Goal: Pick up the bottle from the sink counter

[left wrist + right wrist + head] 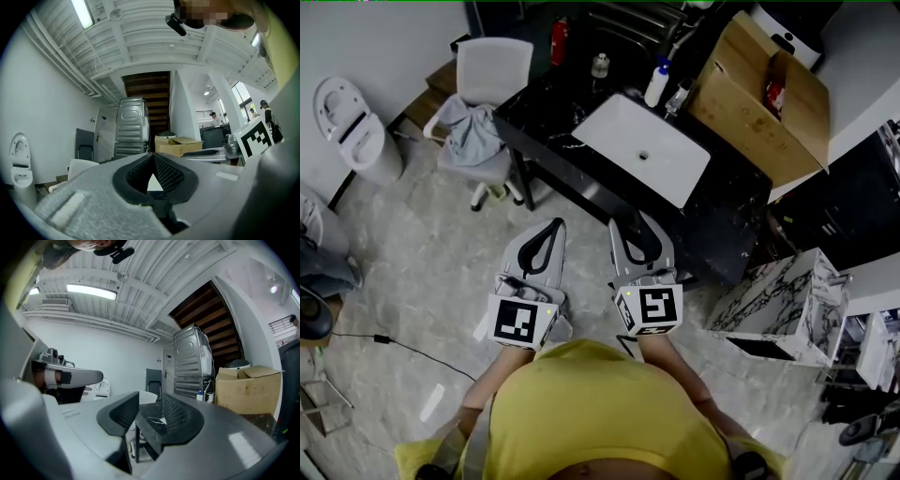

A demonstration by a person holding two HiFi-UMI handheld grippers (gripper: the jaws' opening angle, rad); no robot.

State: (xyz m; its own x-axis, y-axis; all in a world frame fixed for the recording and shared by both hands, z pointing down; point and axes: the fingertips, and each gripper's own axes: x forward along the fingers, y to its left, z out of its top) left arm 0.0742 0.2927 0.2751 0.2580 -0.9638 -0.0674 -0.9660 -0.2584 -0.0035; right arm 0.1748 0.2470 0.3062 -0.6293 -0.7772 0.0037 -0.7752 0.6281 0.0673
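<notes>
The bottle [656, 84] — white body, blue top — stands upright at the back of the black counter [727, 202], just behind the white basin [642, 150]. Your right gripper [636, 227] has its jaws parted and empty; your left gripper [553, 228] is clenched on nothing — both well short of the bottle.

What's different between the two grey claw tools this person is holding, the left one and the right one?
The left gripper's jaws meet at their tips; the right gripper's jaws stand apart, gripping nothing. In the head view the right gripper sits nearer the sink counter's edge, while the left gripper is over bare floor to its left. Both are grey-white, empty and point toward the counter.
</notes>
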